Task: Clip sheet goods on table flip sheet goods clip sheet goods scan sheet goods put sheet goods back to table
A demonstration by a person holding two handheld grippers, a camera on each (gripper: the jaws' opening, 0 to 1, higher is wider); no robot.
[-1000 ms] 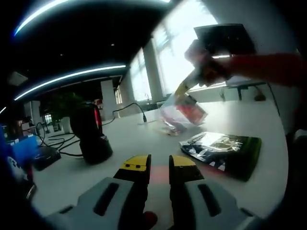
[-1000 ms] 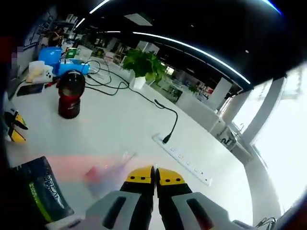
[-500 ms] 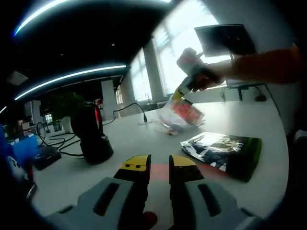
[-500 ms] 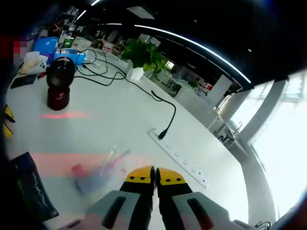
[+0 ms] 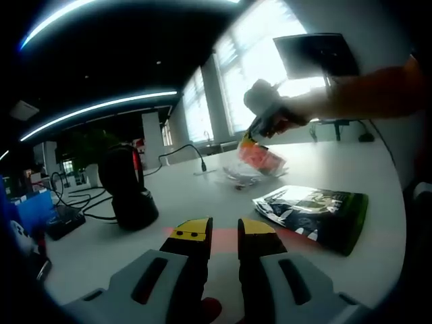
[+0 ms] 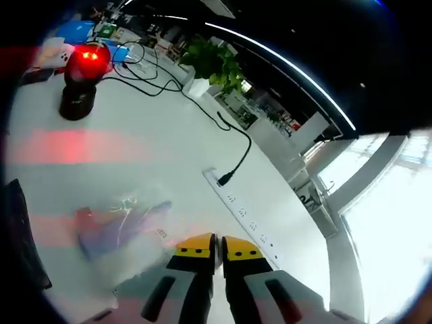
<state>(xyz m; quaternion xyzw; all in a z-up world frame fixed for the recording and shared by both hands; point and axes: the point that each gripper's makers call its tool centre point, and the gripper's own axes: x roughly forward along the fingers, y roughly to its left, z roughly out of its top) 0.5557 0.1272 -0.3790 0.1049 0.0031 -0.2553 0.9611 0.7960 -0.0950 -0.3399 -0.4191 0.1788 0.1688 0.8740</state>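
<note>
1. in the left gripper view the left gripper [image 5: 223,228] hovers low over the white table [image 5: 202,202], its yellow-tipped fingers [image 5: 191,229] parted by a narrow gap with nothing between them
2. across the table in that view the right gripper [image 5: 260,111] comes in from the right, held by a person's hand on an orange-sleeved arm [image 5: 368,94]
3. the clear packet [image 5: 253,160], see-through with a red and orange insert, hangs from the right gripper's tip and slants down, its lower edge at or just above the table top; whether it touches i cannot tell
4. in the right gripper view the right gripper [image 6: 218,247] has its yellow fingers [image 6: 196,246] clenched together, and the blurred clear packet [image 6: 121,223] spreads out to the left of them; the packet's edge seems to run in under the tips, pinched there
5. a dark glossy packet [image 5: 314,212] with green trim lies flat on the table near the left gripper, to its right and apart from the clear packet; its dark edge [image 6: 23,236] shows at the left of the right gripper view
6. a black scanner [image 5: 128,185] stands upright on the table to the left in the left gripper view; in the right gripper view its head [image 6: 84,74] glows red and red bands of light fall across the table
7. a white power strip [image 6: 253,226] with a black cable [image 6: 236,145] plugged in lies beyond the right gripper, and a potted plant [image 6: 212,64] stands farther back
</note>
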